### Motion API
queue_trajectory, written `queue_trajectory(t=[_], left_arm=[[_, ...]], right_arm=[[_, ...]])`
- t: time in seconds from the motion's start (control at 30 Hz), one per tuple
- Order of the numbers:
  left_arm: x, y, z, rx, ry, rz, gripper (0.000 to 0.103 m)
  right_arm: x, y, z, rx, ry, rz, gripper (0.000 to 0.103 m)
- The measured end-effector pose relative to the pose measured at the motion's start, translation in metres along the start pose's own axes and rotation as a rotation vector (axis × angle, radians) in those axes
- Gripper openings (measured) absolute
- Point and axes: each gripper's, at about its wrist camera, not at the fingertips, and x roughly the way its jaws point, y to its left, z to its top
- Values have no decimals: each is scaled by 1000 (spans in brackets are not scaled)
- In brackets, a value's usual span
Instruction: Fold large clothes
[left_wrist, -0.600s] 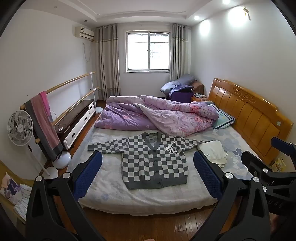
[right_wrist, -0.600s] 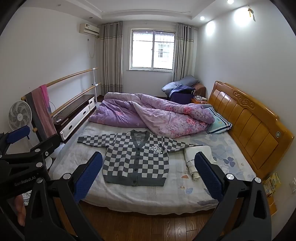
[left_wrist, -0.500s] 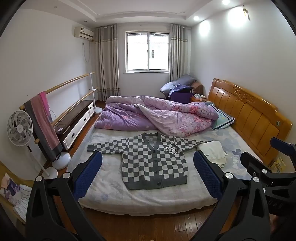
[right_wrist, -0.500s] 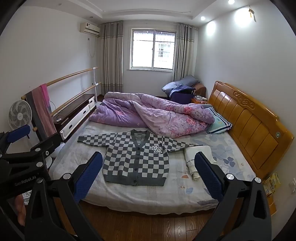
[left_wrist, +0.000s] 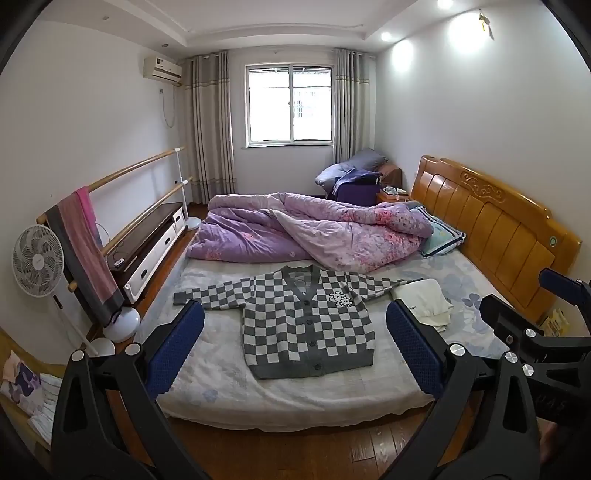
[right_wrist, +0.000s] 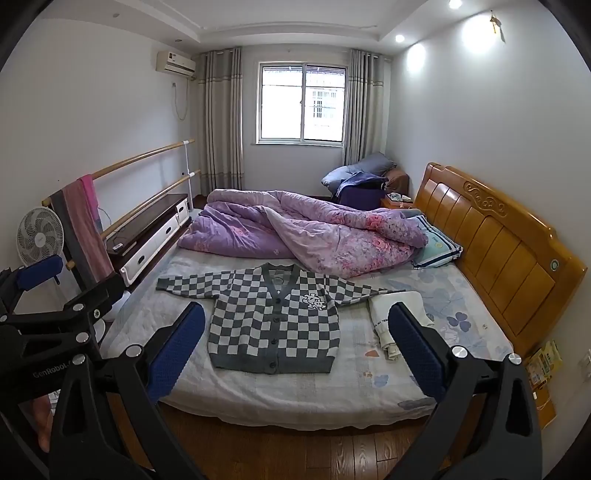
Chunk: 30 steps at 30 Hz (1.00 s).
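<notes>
A grey-and-white checked cardigan (left_wrist: 306, 325) (right_wrist: 275, 323) lies spread flat on the bed (left_wrist: 221, 373) (right_wrist: 369, 387), front up, buttoned, both sleeves stretched out sideways. My left gripper (left_wrist: 293, 349) hangs open over the floor at the foot of the bed, well short of the cardigan, nothing between its blue pads. Its body shows at the left edge of the right wrist view. My right gripper (right_wrist: 295, 349) is open too, empty, level with the left one and to its right. Its body shows at the right edge of the left wrist view.
A folded white garment (left_wrist: 424, 301) (right_wrist: 395, 317) lies by the cardigan's right sleeve. A rumpled purple quilt (left_wrist: 306, 232) covers the far half of the bed. A wooden headboard (right_wrist: 506, 243) bounds the right side. A fan (left_wrist: 37, 262), a rail with a towel and a low cabinet (left_wrist: 147, 247) stand left.
</notes>
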Motion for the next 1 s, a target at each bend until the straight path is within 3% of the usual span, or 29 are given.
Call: queue_trajectory(t=[1.0], left_arm=[[-9,-2,-1,24,-6,0,98]], right_arm=[[0,-3,-1,12,-8,10,96]])
